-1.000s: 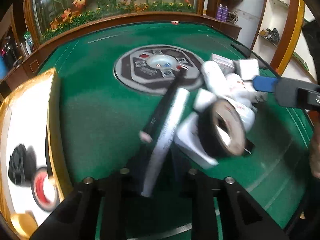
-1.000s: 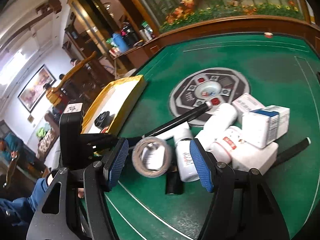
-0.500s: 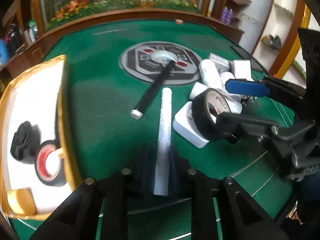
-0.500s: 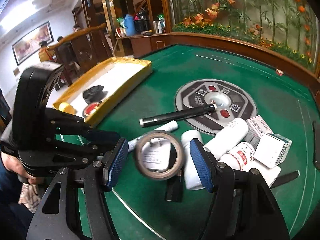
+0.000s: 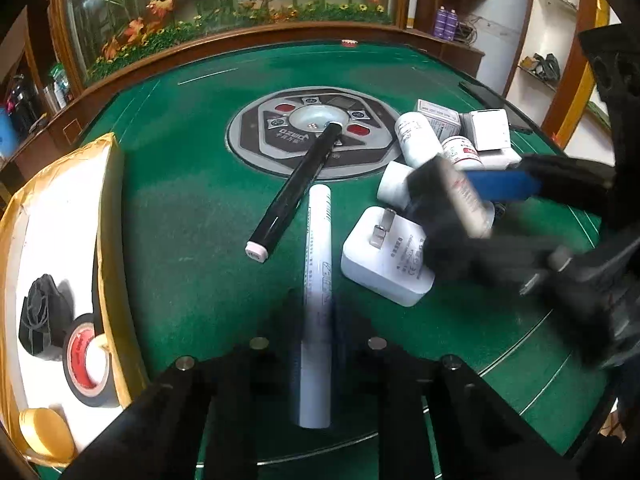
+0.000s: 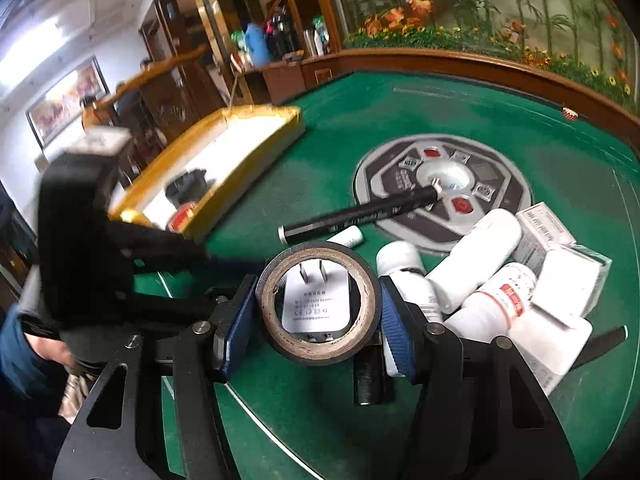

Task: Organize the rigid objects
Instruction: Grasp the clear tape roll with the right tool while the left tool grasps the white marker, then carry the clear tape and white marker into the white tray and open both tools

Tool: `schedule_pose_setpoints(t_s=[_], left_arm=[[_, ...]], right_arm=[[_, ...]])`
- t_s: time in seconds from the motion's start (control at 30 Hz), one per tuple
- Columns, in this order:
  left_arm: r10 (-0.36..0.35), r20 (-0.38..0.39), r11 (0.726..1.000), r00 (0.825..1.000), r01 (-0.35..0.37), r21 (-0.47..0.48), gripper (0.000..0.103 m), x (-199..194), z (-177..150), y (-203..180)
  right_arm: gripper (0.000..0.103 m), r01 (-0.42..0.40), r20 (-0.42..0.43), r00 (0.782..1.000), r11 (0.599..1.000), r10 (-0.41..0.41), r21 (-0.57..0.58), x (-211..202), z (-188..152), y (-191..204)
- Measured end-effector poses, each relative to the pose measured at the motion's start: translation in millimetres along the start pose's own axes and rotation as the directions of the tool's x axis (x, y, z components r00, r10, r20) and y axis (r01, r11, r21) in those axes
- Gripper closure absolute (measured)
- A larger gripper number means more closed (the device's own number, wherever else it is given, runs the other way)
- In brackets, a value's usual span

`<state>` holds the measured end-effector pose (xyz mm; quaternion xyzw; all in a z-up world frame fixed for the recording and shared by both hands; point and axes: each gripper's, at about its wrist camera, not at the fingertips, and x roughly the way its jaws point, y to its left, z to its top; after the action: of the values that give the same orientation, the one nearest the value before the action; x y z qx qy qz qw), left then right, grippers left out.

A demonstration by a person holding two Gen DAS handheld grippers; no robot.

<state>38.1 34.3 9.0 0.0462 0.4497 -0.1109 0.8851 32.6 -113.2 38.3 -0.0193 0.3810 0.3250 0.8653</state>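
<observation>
My left gripper (image 5: 318, 320) is shut on a long white pen (image 5: 318, 232), which points away over the green table (image 5: 192, 216). My right gripper (image 6: 318, 320) has a black tape roll (image 6: 320, 354) between its blue pads (image 6: 394, 332). Its jaws are closing, and both pads touch the roll's sides. In the left wrist view the roll (image 5: 448, 208) is blurred, just over a white plug charger (image 5: 384, 256). A black pen (image 5: 296, 184) lies slanted beyond the white pen.
A gold-edged tray (image 5: 108, 216) on the left holds a black lump (image 5: 42, 316), a red-cored tape roll (image 5: 86, 356) and a yellow disc (image 5: 44, 432). White bottles (image 6: 492, 240) and boxes (image 6: 568, 280) are piled at the right, beside the table's round centre plate (image 6: 400, 168).
The white pen, slanted a second ago, now sits straight in the left jaws. The right pads, apart from the tape roll before, have come in against it, and that gripper has rolled and shifted.
</observation>
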Motion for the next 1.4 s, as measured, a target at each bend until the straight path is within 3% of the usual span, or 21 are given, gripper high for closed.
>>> schedule_pose_setpoints(t_s=[0.2,0.47,0.77,1.0,1.4], left_arm=[[0.009,-0.001,1.000,1.000,-0.009,0.002,0.090,-16,-7,-9],[0.065,-0.041,0.998,0.997,-0.065,0.011,0.088,-2,-2,-14],[-0.008,-0.009,0.997,1.000,0.007,-0.078,0.090,-1,-3,-3],[-0.104,0.072,0.972,0.992,0.117,-0.203,0.090,-25,-11,22],[-0.143,0.181,0.943,0.973,0.189,-0.272,0.090,-52,-8,37]], right_arm=[[0.044,-0.034,0.089,0.996,0.996,0.027,0.077,-22,4,-10],[0.044,-0.103,0.121,0.989,0.988,0.089,0.114,-30,5,-7],[0.044,-0.132,0.140,0.984,0.982,0.113,0.137,-32,4,-10],[0.044,-0.149,0.158,0.979,0.978,0.125,0.148,-35,4,-13],[0.044,-0.154,0.156,0.980,0.968,0.124,0.196,-29,3,-28]])
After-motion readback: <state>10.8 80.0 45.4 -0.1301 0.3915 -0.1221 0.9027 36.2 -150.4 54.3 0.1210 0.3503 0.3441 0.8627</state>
